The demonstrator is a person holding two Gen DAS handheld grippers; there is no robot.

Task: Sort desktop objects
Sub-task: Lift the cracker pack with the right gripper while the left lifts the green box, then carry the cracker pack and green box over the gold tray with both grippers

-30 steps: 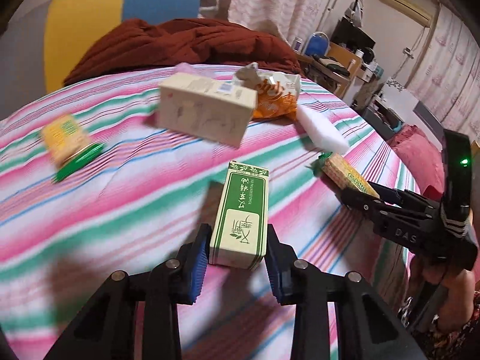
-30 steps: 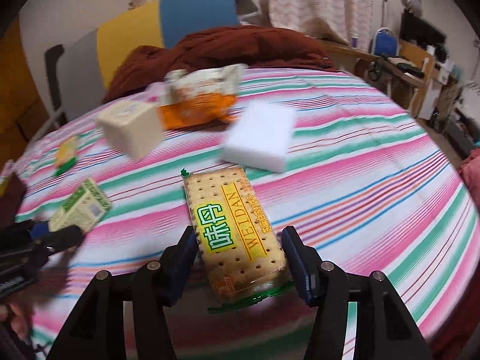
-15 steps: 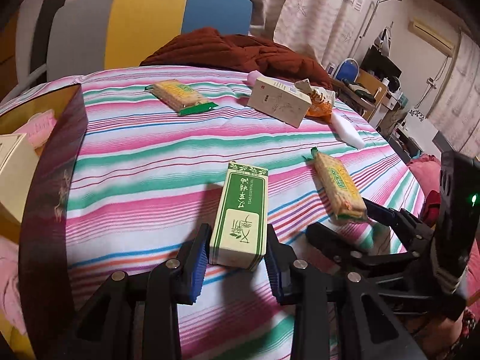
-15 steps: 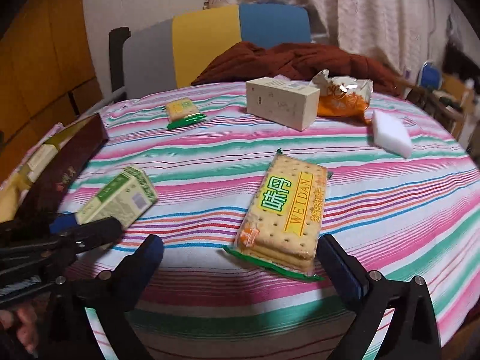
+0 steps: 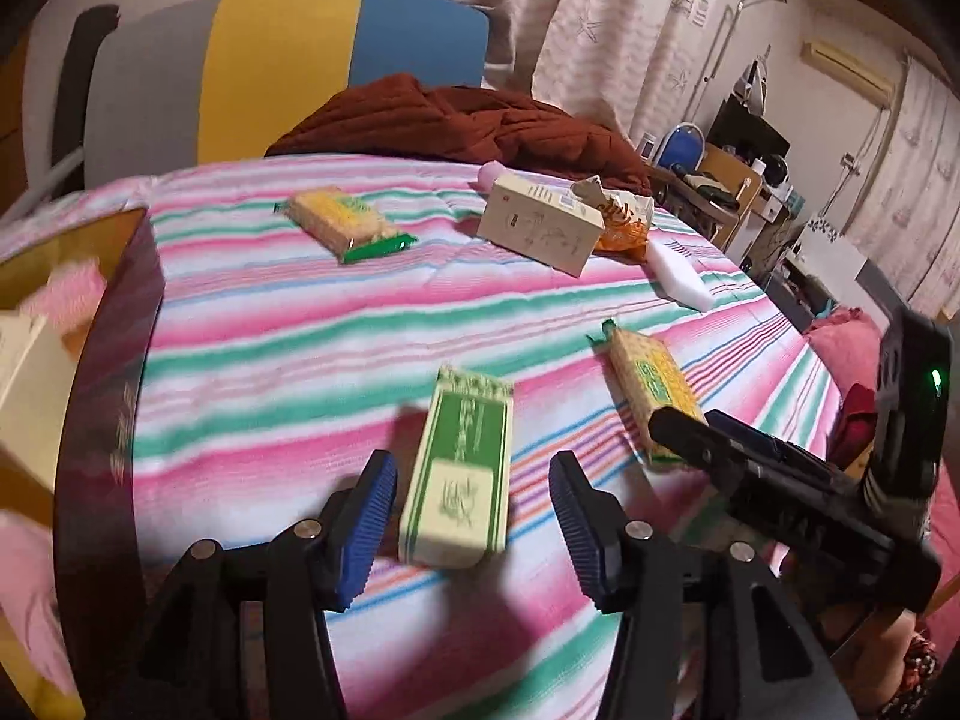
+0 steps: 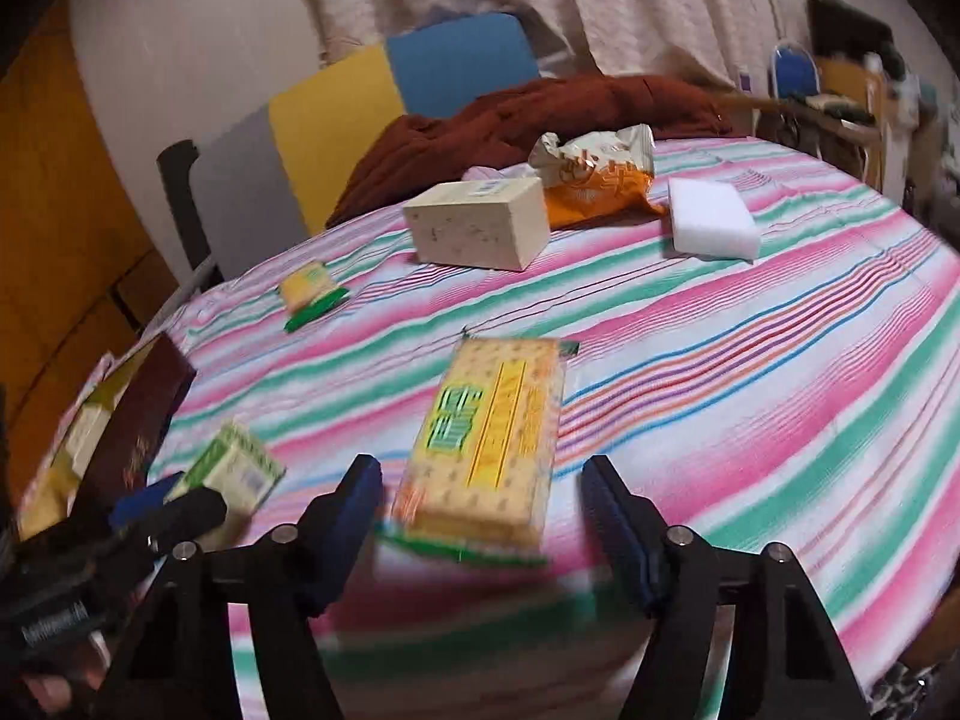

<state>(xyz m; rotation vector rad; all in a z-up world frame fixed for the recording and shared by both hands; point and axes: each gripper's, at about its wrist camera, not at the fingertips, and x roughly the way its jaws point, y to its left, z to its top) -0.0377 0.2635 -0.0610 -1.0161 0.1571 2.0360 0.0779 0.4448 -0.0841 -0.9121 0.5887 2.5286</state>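
A green-and-white box (image 5: 462,474) lies on the striped cloth between the fingers of my left gripper (image 5: 474,519), which is open with a gap on each side. The right wrist view shows the same box (image 6: 237,474) at the left gripper's (image 6: 168,507) tips. A yellow cracker packet (image 6: 486,444) lies between the fingers of my right gripper (image 6: 486,525), which is open with narrow gaps. From the left wrist view the packet (image 5: 654,387) sits just ahead of the right gripper (image 5: 690,426).
Farther back lie a second cracker packet (image 5: 345,225), a cream box (image 5: 540,222), an orange snack bag (image 6: 594,174) and a white sponge (image 6: 711,219). A dark open box (image 5: 114,360) with items stands at the left edge. A chair and brown cloth sit behind.
My left gripper, shut on the green-and-white box until half a second ago, has opened. The right gripper let go of the cracker packet, opened wide, and now stands narrower around it.
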